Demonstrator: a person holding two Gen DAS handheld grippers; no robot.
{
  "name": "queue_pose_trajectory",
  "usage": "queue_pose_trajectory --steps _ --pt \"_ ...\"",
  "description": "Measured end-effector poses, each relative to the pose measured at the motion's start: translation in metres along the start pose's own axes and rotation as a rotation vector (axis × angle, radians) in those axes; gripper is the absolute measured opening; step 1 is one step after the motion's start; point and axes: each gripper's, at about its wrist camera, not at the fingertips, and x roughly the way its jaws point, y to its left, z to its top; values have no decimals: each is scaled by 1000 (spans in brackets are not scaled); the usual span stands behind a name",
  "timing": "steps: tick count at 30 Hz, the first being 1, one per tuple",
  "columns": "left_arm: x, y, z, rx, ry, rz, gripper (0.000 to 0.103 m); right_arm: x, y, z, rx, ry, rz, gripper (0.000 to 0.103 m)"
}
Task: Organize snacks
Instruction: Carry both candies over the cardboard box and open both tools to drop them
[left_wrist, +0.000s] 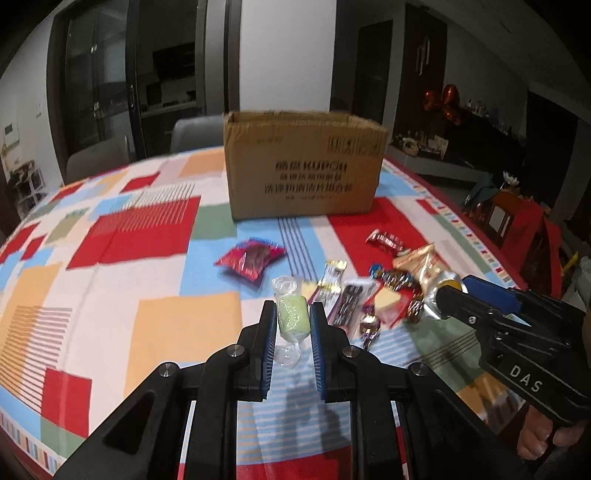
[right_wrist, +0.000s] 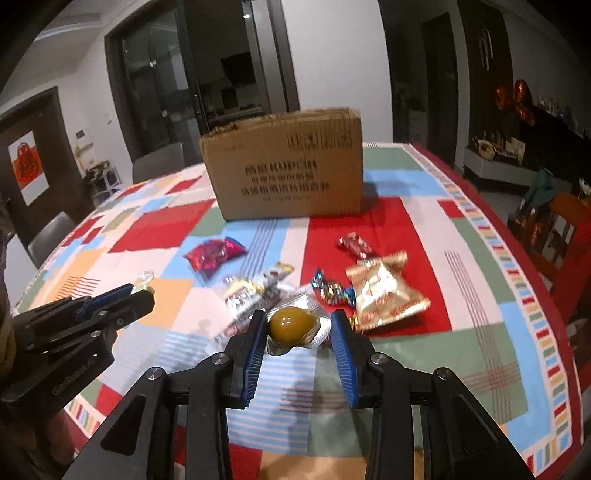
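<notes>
My left gripper (left_wrist: 292, 314) is shut on a pale green candy (left_wrist: 291, 314) in a clear twisted wrapper, held above the patterned tablecloth. My right gripper (right_wrist: 298, 325) is shut on a silver foil pack with a yellow-brown egg (right_wrist: 291, 324); it also shows in the left wrist view (left_wrist: 439, 291). An open cardboard box (left_wrist: 303, 166) stands at the back middle of the table, and shows in the right wrist view (right_wrist: 288, 166). Loose snacks lie in front of it: a red packet (left_wrist: 251, 258), a gold bag (right_wrist: 384, 291), a small red candy (right_wrist: 354, 245), several small wrapped sweets (left_wrist: 351, 295).
The table (left_wrist: 110, 277) has a red border, and its right edge (right_wrist: 535, 295) runs near a red wooden chair (right_wrist: 565, 236). Grey chairs (right_wrist: 159, 162) stand behind the table at the left. The left gripper shows in the right wrist view (right_wrist: 140, 293).
</notes>
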Motion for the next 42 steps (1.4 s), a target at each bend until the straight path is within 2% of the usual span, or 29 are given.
queue_pose_trajectory --steps 7,16,26,35,42 --pt "-9 -3 33 13 -60 -15 19 -6 3 30 -19 -66 34 37" --pt "-8 7 91 13 -138 -43 19 -6 6 85 -27 -186 46 37" --pt "-1 17 155 54 -199 -27 19 5 8 149 -52 -272 45 37" --pt "27 29 215 54 -137 -92 19 30 2 206 -49 -261 61 37" --pt "54 34 255 51 -63 -104 19 52 -2 245 -66 -208 62 37"
